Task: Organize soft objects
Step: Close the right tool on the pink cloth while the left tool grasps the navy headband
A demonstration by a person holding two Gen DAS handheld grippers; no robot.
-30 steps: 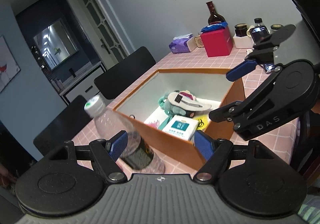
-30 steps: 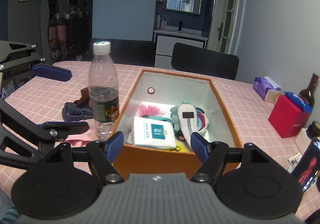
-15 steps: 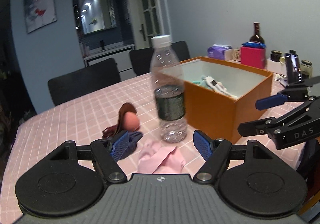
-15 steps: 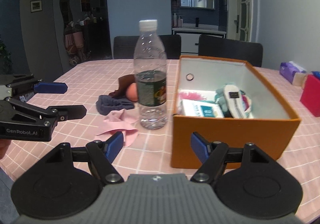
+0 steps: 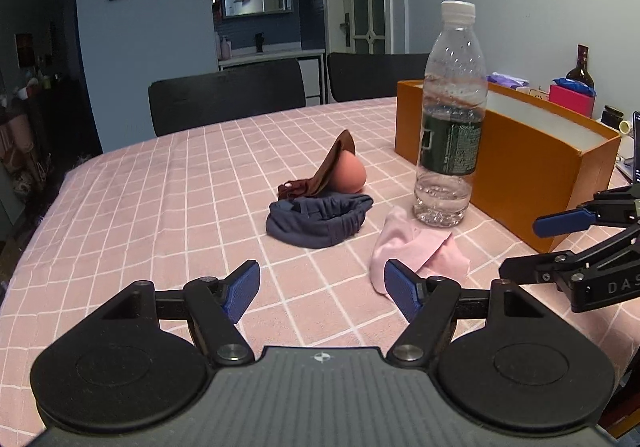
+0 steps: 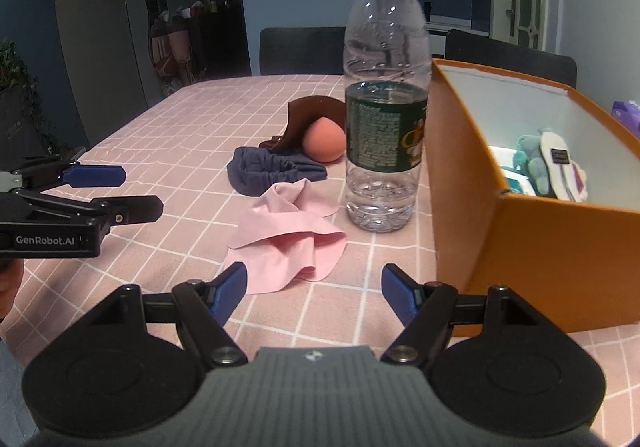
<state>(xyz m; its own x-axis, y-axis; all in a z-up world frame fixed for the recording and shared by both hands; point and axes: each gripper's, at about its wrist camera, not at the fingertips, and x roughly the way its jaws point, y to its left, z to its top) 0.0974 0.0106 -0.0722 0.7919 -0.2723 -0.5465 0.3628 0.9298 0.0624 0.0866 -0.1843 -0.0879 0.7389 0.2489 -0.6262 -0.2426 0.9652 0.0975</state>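
Observation:
A pink cloth point(image 5: 416, 251) point(image 6: 286, 243) lies crumpled on the pink checked table, just ahead of both grippers. Behind it lie a navy fabric piece point(image 5: 320, 219) point(image 6: 268, 169), a brown cloth point(image 5: 320, 175) point(image 6: 308, 115) and a peach-coloured egg-shaped sponge point(image 5: 350, 175) point(image 6: 323, 141). An open orange box point(image 5: 532, 167) point(image 6: 520, 243) holds a plush toy point(image 6: 540, 163) and a tissue pack. My left gripper point(image 5: 322, 289) is open and empty, low over the table. My right gripper point(image 6: 314, 289) is open and empty, close to the pink cloth.
A clear water bottle point(image 5: 450, 119) point(image 6: 382, 95) stands upright between the cloths and the box. A red box point(image 5: 570, 99), a dark bottle point(image 5: 580, 63) and jars stand at the far right. Black chairs point(image 5: 228, 99) line the far table edge.
Both grippers have dropped from above the box to low over the table and swung left toward the cloths. Both stay open and empty.

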